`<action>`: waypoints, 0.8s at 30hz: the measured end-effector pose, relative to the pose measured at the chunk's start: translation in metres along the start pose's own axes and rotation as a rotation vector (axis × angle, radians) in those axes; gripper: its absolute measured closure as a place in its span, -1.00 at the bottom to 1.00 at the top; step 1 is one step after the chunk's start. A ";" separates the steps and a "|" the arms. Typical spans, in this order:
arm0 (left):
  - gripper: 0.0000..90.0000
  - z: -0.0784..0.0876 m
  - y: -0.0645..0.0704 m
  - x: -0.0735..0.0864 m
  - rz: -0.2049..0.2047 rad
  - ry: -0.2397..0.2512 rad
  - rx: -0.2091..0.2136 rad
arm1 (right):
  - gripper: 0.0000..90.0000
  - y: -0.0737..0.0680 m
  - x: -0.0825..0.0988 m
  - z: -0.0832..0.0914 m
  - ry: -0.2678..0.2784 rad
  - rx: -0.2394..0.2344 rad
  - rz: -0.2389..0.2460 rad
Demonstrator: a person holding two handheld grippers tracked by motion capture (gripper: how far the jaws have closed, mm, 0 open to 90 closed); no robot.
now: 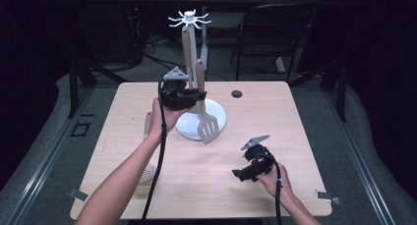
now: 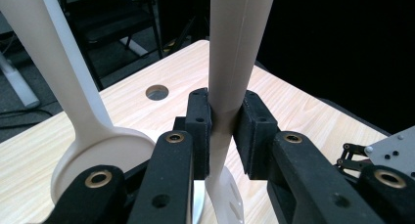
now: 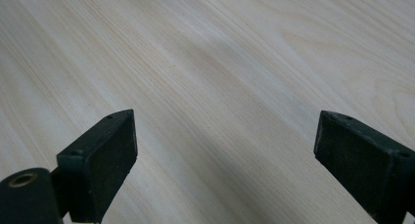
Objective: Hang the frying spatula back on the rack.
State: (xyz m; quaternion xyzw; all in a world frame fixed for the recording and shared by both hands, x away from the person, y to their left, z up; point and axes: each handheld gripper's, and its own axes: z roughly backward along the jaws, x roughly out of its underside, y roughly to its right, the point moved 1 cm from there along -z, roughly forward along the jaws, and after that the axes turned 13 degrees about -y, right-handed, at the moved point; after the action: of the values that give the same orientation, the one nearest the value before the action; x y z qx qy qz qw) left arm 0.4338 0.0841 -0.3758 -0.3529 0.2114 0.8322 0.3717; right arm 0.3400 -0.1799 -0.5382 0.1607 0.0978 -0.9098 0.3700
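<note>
At the utensil stand (image 1: 200,118): we find the left gripper (image 1: 183,95) pinching the slotted spatula's (image 1: 208,128) handle.
We judge hanging underway; next, lift its end to a hook (image 1: 189,18). Right gripper (image 1: 252,167) idles, jaws spread, over the table (image 1: 295,136).

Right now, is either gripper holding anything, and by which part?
The left gripper is clamped on the slotted spatula by the lower part of its handle, just above the blade. The right gripper holds nothing; its jaws stand wide apart.

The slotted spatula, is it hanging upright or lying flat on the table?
Upright. The slotted spatula stands handle-up, blade down by the rack's white base, its handle clamped in the left hand-held gripper.
</note>
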 end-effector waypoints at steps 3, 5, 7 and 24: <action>0.71 0.000 -0.002 -0.003 0.000 0.000 -0.006 | -0.81 0.000 0.000 0.000 0.000 0.000 0.000; 0.71 0.000 -0.003 -0.005 0.002 0.001 -0.009 | -0.81 0.000 0.000 0.000 0.000 -0.001 0.000; 0.71 0.001 -0.004 -0.007 -0.001 -0.002 -0.013 | -0.81 0.000 0.000 0.000 -0.006 0.005 0.003; 0.71 0.004 -0.011 -0.025 -0.007 0.005 -0.044 | -0.80 0.000 0.000 -0.001 -0.012 -0.007 -0.005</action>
State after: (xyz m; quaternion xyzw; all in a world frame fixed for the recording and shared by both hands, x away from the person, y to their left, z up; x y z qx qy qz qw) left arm 0.4527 0.0815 -0.3552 -0.3638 0.1926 0.8346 0.3661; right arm 0.3403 -0.1799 -0.5387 0.1535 0.0993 -0.9113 0.3689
